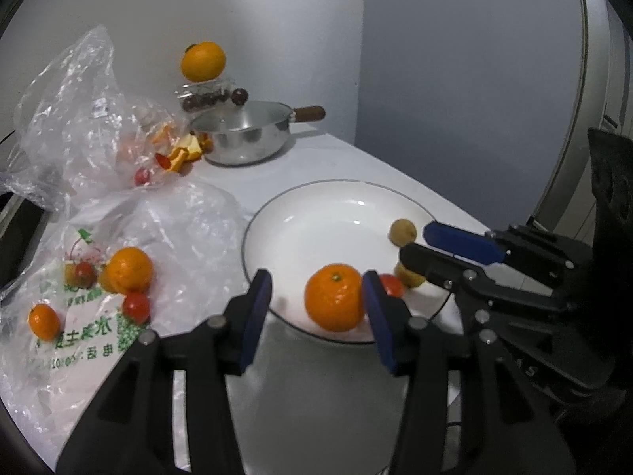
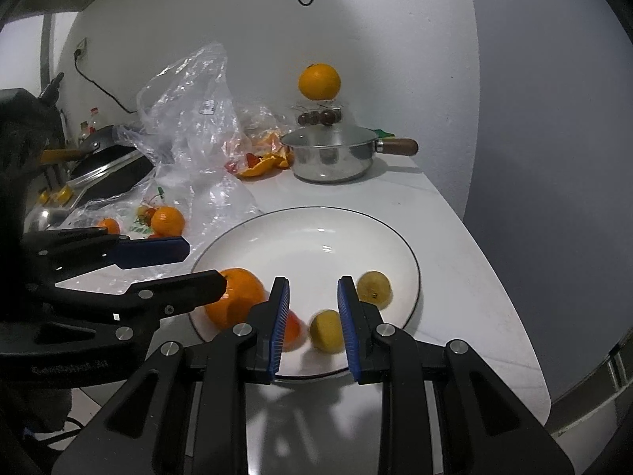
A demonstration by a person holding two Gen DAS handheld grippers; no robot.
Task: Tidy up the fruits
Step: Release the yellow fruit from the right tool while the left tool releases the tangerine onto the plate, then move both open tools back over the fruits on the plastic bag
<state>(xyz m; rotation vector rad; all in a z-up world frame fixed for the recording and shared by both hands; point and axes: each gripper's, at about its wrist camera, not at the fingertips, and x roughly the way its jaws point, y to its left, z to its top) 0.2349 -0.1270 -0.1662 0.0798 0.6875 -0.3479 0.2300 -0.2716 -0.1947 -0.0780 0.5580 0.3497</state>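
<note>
Where the plate (image 1: 277, 213) lies, left gripper (image 1: 316, 304) and right gripper (image 2: 312, 316) low, jaws apart.

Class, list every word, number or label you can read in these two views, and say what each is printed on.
"水果": green print on the printed bag, seen mirrored; the other characters and the number line beneath are too blurred.
Embossed lettering on the body of the left tongs: too blurred to read.
White label on the upper bag: too small to read.
</note>
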